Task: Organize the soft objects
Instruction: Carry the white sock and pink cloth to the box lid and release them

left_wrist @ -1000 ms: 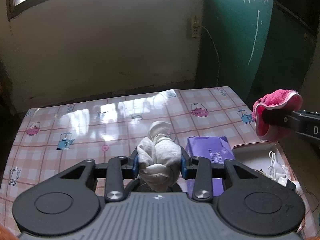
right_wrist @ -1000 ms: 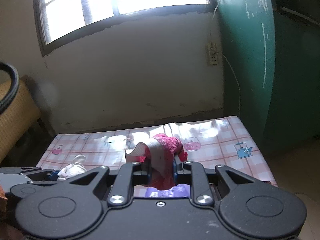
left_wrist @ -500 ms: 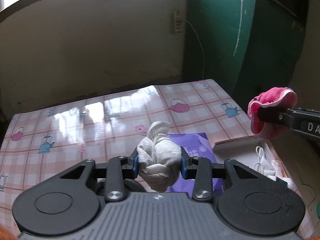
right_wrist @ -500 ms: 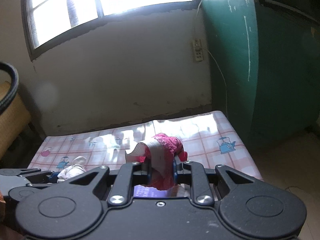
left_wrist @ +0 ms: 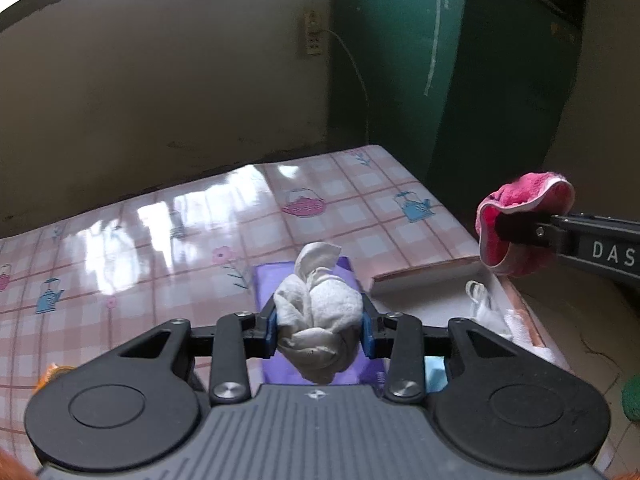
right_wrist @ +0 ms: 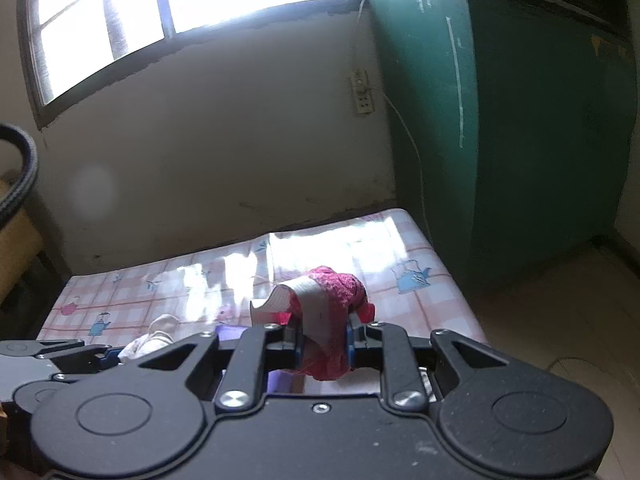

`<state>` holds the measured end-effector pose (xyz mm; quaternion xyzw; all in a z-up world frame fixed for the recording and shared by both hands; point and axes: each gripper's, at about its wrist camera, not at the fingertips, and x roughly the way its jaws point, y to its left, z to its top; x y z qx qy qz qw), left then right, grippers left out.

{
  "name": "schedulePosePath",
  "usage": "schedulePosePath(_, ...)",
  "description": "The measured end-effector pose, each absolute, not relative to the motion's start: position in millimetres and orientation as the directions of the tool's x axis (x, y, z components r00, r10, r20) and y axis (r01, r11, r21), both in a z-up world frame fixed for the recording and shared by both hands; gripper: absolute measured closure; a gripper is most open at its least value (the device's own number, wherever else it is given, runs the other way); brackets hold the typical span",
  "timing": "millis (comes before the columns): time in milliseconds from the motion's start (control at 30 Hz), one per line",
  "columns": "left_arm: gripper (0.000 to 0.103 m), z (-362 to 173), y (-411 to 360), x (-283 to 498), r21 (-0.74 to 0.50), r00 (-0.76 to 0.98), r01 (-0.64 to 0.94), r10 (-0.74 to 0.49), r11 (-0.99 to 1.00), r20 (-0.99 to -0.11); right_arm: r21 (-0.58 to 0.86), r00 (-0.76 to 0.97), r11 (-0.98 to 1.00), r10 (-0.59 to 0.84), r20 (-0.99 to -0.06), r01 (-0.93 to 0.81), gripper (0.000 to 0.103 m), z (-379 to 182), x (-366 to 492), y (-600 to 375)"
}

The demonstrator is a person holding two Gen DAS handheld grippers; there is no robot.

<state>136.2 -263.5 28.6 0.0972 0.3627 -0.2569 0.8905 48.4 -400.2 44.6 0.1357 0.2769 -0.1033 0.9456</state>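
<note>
We see a flat packet (left_wrist: 312,280) lying on the table (left_wrist: 160,264), left of an open box (left_wrist: 436,292) at the table's right edge.

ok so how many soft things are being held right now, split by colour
white: 1, the rolled white sock in the left claw
pink: 1, the pink cloth in the right claw
total: 2
</note>
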Motion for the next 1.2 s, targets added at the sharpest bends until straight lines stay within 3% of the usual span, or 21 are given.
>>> schedulePosePath(533, 0.062, 13.1, -314.2, 107.3, -0.076, 0.503, 0.663, -0.518, 0.745, -0.692, 0.201, 0.773, 0.915, -0.162, -0.614, 0.351, 0.077, 23.9, 32.8, -441.2)
schedulePosePath(733, 0.054, 4.4, -328.9, 117.4, -0.116, 0.470, 0.687, -0.560, 0.718, -0.682, 0.192, 0.753, 0.903, -0.187, -0.631, 0.385, 0.061, 17.3, 34.6, -448.5)
schedulePosePath(767, 0.050, 3.1, -330.3, 119.5, -0.130, 0.461, 0.687, -0.568, 0.714, -0.682, 0.196, 0.751, 0.900, -0.188, -0.633, 0.390, 0.053, 15.4, 35.5, -450.5)
schedulePosePath(833, 0.048, 1.8, -331.4, 121.4, -0.142, 0.452, 0.688, -0.574, 0.711, -0.683, 0.200, 0.747, 0.893, -0.194, -0.636, 0.403, 0.051, 13.6, 33.7, -453.8)
schedulePosePath(967, 0.028, 2.3, -332.1, 118.5, -0.142, 0.451, 0.695, -0.581, 0.705, -0.677, 0.183, 0.735, 0.888, -0.217, -0.643, 0.422, 0.033, 9.8, 34.9, -459.7)
schedulePosePath(1200, 0.027, 12.3, -322.7, 118.2, -0.119, 0.495, 0.665, -0.555, 0.737, -0.669, 0.182, 0.740, 0.883, -0.233, -0.631, 0.433, 0.032, 15.3, 26.8, -459.7)
